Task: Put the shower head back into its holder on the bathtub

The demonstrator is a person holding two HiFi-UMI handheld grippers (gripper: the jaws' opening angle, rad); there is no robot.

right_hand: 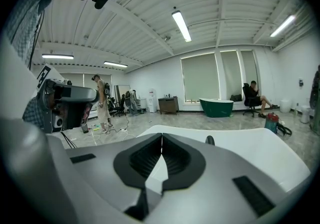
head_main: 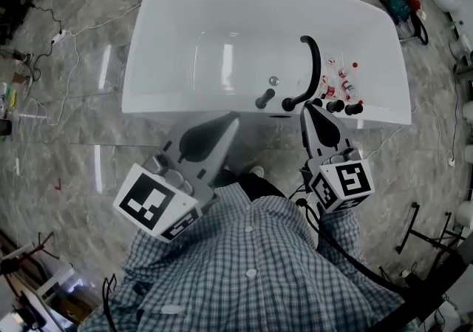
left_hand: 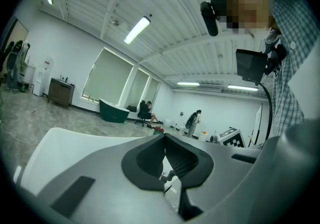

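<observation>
The white oval bathtub (head_main: 170,12) lies straight ahead of the person. A slim black curved shower head (head_main: 316,70) arches over the basin from the tub's near rim. Its lower end meets the rim beside a row of round black knobs (head_main: 336,106). Whether that end is seated in the holder cannot be made out.

The left gripper (head_main: 230,123) hovers just short of the near rim, its jaws closed tip to tip with nothing between them. The right gripper (head_main: 307,112), likewise clenched and empty, points at the rim close to the shower head's foot, probably because that is where the fittings sit.

Small red-and-white bits (head_main: 341,80) lie on the rim behind the knobs.
</observation>
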